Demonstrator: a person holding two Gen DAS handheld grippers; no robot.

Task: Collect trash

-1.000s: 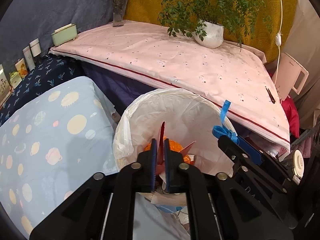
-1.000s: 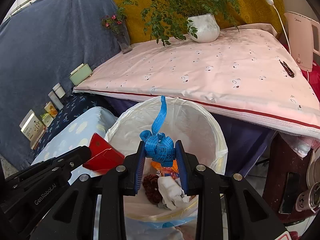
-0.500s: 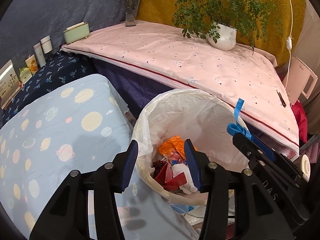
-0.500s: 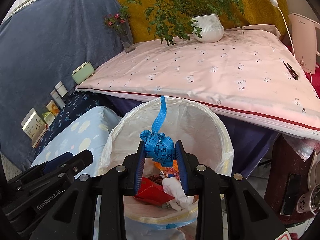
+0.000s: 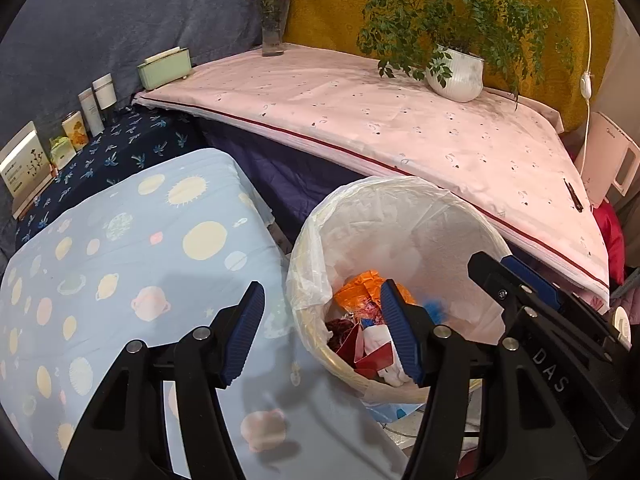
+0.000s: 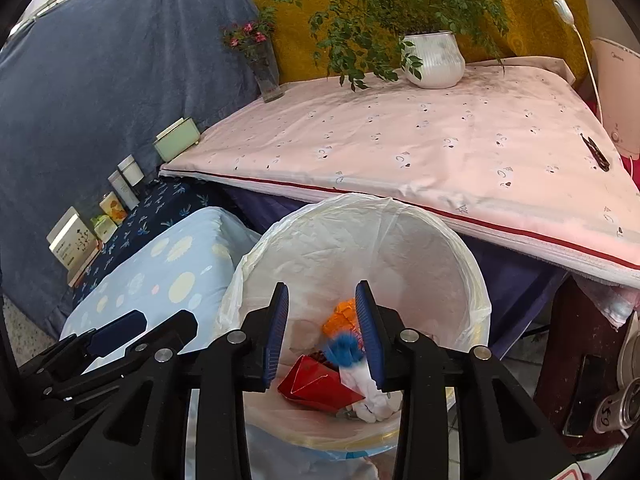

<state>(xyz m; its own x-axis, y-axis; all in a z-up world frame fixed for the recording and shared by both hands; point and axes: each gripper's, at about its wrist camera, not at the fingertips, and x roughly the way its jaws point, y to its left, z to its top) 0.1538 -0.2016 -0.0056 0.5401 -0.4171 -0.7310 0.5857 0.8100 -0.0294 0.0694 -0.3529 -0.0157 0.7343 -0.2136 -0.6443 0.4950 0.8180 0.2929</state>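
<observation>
Pink-sheeted table behind a lined trash bin point(image 6: 460, 264).
Both grippers, left gripper point(image 5: 322, 332) and right gripper point(image 6: 322, 334), are opening, empty; blurred blue tape point(image 6: 344, 350) lies among the trash.

A blue scrap point(image 6: 343, 350) in the bin point(image 6: 476, 280) is motion-blurred; white cloth point(image 6: 370, 392) partly hidden behind one pad

The left gripper point(image 5: 322, 330) let its red paper point(image 6: 320, 384) fall into the bin point(image 6: 460, 264). The right gripper point(image 6: 322, 334) opened, and the blue tape point(image 6: 343, 350) dropped too.
</observation>
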